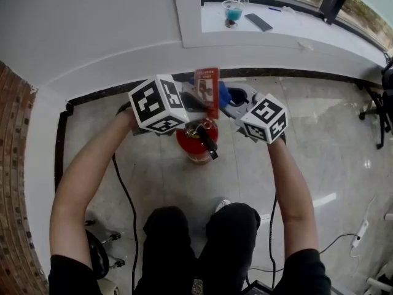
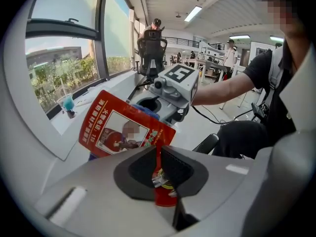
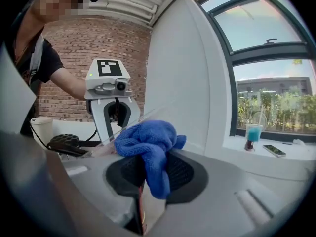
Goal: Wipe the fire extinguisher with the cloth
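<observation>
Head view, mid-frame: the left gripper (image 2: 159, 158) pinches the red tag (image 2: 123, 130) and the right gripper (image 3: 150, 171) squeezes the blue cloth (image 3: 148, 142) beside it, so I think most of the fire extinguisher (image 1: 196, 143) still needs wiping.

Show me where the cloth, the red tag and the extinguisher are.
cloth (image 3: 148, 142), right gripper view, middle of the blue bunch.
tag (image 2: 95, 125), left gripper view, its red printed strip.
extinguisher (image 1: 187, 143), head view, red body's top.

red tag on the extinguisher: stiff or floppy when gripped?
Probably fairly stiff: the red tag stands flat and unbent with the left hand-held gripper pinching one edge. It is a thin sheet, so likely light. It looks laminated, so possibly slick.
</observation>
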Demonstrator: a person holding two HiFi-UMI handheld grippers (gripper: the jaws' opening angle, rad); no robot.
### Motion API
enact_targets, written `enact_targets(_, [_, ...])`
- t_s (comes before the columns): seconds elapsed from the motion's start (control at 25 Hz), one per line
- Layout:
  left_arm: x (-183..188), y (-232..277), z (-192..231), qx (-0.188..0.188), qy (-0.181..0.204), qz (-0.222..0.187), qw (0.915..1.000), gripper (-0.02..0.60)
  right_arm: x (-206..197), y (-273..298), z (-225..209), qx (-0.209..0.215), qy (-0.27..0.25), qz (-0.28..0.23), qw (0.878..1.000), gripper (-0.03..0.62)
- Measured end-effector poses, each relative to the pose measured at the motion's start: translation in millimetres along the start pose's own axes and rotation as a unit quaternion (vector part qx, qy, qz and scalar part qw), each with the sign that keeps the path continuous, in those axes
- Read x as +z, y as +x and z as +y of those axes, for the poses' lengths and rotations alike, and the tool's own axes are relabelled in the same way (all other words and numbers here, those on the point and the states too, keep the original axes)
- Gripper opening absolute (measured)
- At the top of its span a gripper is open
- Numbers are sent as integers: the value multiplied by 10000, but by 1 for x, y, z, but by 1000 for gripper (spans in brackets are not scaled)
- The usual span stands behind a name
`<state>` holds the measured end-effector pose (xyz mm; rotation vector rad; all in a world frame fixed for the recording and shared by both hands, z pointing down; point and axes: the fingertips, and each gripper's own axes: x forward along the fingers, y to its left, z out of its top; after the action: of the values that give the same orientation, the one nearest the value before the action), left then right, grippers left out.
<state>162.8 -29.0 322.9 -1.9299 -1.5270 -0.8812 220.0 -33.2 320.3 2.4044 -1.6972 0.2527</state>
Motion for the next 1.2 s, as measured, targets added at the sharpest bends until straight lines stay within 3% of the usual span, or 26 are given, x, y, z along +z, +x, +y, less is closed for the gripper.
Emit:
enact_targets(0.2, [5, -12, 1, -194, -127, 243, 9994, 32, 33, 4, -6, 267, 49, 258, 9993, 83])
enact_targets(0.44, [34, -55, 18, -128, -535, 177, 9983, 21, 68, -2, 8, 764, 176, 719, 9943, 83])
enact_targets(0.64, [77, -96, 17, 13, -797, 13, 9968, 28, 124, -24, 8, 834, 572, 721, 9923, 83])
enact_targets(0.92, [155, -164, -10, 709, -1603, -945, 9800, 32, 219, -89, 13, 507, 1070, 519, 9916, 83])
enact_targets(1.2, [180, -232, -68, 1558, -1661, -1321, 9647, 32, 283, -145, 52, -557, 1272, 415, 9894, 83])
